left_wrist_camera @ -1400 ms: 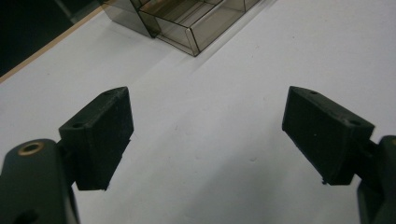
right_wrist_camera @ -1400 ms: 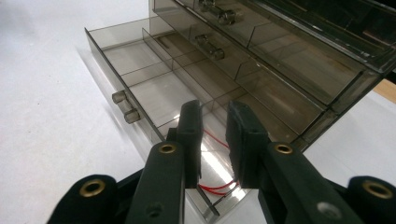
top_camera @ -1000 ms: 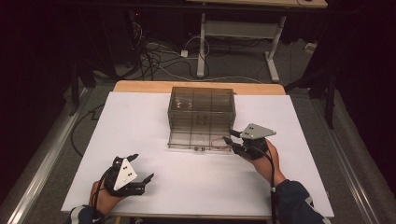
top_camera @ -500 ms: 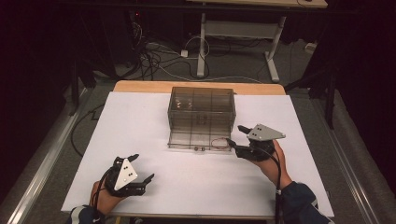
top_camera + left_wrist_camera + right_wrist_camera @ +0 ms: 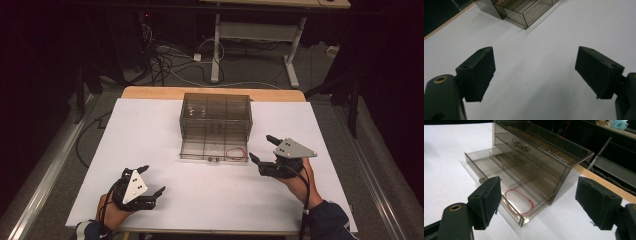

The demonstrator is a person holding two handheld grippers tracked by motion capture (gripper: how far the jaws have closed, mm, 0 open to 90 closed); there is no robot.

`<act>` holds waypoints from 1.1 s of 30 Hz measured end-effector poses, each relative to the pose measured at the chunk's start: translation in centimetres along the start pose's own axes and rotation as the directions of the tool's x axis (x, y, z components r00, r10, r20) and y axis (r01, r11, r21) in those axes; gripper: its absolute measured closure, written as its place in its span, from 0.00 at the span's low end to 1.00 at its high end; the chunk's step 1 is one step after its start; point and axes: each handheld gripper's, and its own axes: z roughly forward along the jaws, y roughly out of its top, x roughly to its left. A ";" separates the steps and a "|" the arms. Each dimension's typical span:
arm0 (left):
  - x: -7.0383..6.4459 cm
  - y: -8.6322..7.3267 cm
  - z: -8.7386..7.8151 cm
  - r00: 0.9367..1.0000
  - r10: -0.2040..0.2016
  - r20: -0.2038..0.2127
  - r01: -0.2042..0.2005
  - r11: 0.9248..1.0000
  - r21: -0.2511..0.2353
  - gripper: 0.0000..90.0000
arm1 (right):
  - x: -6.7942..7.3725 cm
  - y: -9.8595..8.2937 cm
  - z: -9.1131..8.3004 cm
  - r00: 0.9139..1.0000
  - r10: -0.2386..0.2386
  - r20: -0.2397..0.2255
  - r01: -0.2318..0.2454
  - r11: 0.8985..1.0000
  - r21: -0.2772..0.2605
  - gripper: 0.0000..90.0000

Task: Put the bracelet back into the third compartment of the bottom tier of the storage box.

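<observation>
1. Your right gripper (image 5: 261, 148) sits on the right half of the white table (image 5: 150, 130), just off the front right corner of the clear plastic drawer box (image 5: 216, 114). Its jaws stand wide apart with nothing between them.
2. In the right gripper view, the same gripper (image 5: 537, 202) looks past its two black pads (image 5: 491, 200) straight at the box (image 5: 541, 152). The pads touch neither the box nor the drawer.
3. The bottom drawer (image 5: 214, 151) is pulled out toward you. The two drawers above it are closed, each with a small knob on its front.
4. A red string loop (image 5: 234, 153) lies flat in the right-hand compartment of the open drawer (image 5: 499, 173). In the right gripper view the loop (image 5: 520, 198) lies near the front wall of that compartment, free of both jaws.
5. Your left gripper (image 5: 152, 179) rests low at the front left of the table, well apart from the box. Its jaws are spread wide and hold nothing.
6. In the left gripper view, that gripper (image 5: 534, 66) frames bare table (image 5: 554, 37) between its pads, with a corner of the open drawer (image 5: 524, 12) at the top edge.
7. Both of your hands grip their tools from below; a cable trails back from the right gripper along your forearm.
</observation>
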 end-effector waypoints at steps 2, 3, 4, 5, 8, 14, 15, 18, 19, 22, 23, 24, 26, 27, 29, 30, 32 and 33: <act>0.0 0.0 0.0 1.000 -0.001 0.000 0.001 1.000 -0.001 0.18 | 0.1 -0.2 -0.2 1.000 -0.007 0.001 0.007 1.000 0.000 0.24; 0.0 0.0 0.0 1.000 0.000 0.000 0.000 1.000 0.000 0.18 | 0.1 -0.3 -0.3 1.000 -0.009 0.000 0.009 1.000 0.000 0.24; 0.0 0.0 0.0 1.000 0.000 0.000 0.000 1.000 -0.001 0.18 | 0.2 -0.3 -0.4 1.000 -0.013 -0.001 0.013 1.000 0.000 0.24; 0.0 0.0 0.0 1.000 -0.001 0.001 0.001 1.000 0.000 0.18 | 0.2 -0.4 -0.5 1.000 -0.014 -0.002 0.014 1.000 0.001 0.24; 0.0 0.0 0.0 1.000 0.000 0.002 0.000 1.000 0.000 0.18 | 0.4 -0.7 -0.9 1.000 -0.022 -0.001 0.022 1.000 0.001 0.24; 0.0 -0.1 0.0 1.000 -0.004 0.002 0.004 1.000 0.001 0.18 | 0.6 -1.4 -1.4 1.000 -0.023 -0.002 0.023 1.000 0.002 0.24; 0.0 -0.1 0.0 1.000 -0.002 0.002 0.002 1.000 0.001 0.18 | 0.6 -1.5 -1.5 1.000 -0.024 0.002 0.024 1.000 0.001 0.24; -0.1 0.0 0.0 1.000 0.001 0.003 -0.001 1.000 0.000 0.18 | 0.7 -1.9 -1.9 1.000 -0.023 0.006 0.023 1.000 -0.001 0.24; 0.0 -0.1 0.0 1.000 0.001 0.003 -0.001 1.000 0.000 0.18 | 0.8 -2.0 -2.0 1.000 -0.024 0.008 0.024 1.000 -0.006 0.24; 0.0 -0.1 0.0 1.000 -0.002 0.002 0.002 1.000 0.000 0.18 | 0.8 -2.4 -2.3 1.000 -0.027 0.010 0.027 1.000 -0.008 0.25; 0.0 -0.1 0.0 1.000 -0.002 0.002 0.002 1.000 0.000 0.18 | 0.8 -2.5 -2.4 1.000 -0.023 0.013 0.023 1.000 -0.009 0.25; 0.0 0.0 0.0 1.000 -0.002 0.001 0.002 1.000 -0.001 0.18 | 0.7 -2.7 -2.5 1.000 -0.022 0.010 0.022 1.000 -0.012 0.25; 0.0 0.0 0.0 1.000 -0.003 0.002 0.003 1.000 -0.001 0.18 | 0.7 -2.9 -2.7 1.000 -0.020 0.014 0.020 1.000 -0.016 0.25; 0.0 -0.1 0.0 1.000 -0.003 0.002 0.003 1.000 -0.001 0.18 | 0.7 -3.0 -2.8 1.000 -0.021 0.017 0.021 1.000 -0.020 0.25; 0.0 0.0 0.0 1.000 -0.002 0.001 0.002 1.000 0.000 0.18 | 0.7 -3.3 -3.0 1.000 -0.015 0.017 0.015 1.000 -0.019 0.25; 0.0 0.0 0.0 1.000 -0.002 0.001 0.002 1.000 0.000 0.18 | 0.7 -3.4 -3.1 1.000 -0.015 0.021 0.015 1.000 -0.018 0.25; -0.1 0.0 0.0 1.000 0.001 -0.001 -0.001 1.000 0.001 0.18 | 0.7 -3.7 -3.4 1.000 -0.009 0.021 0.010 1.000 -0.022 0.25; -0.1 0.0 0.0 1.000 0.002 -0.002 -0.002 1.000 -0.001 0.18 | 0.7 -3.8 -3.5 1.000 -0.009 0.021 0.009 1.000 -0.022 0.25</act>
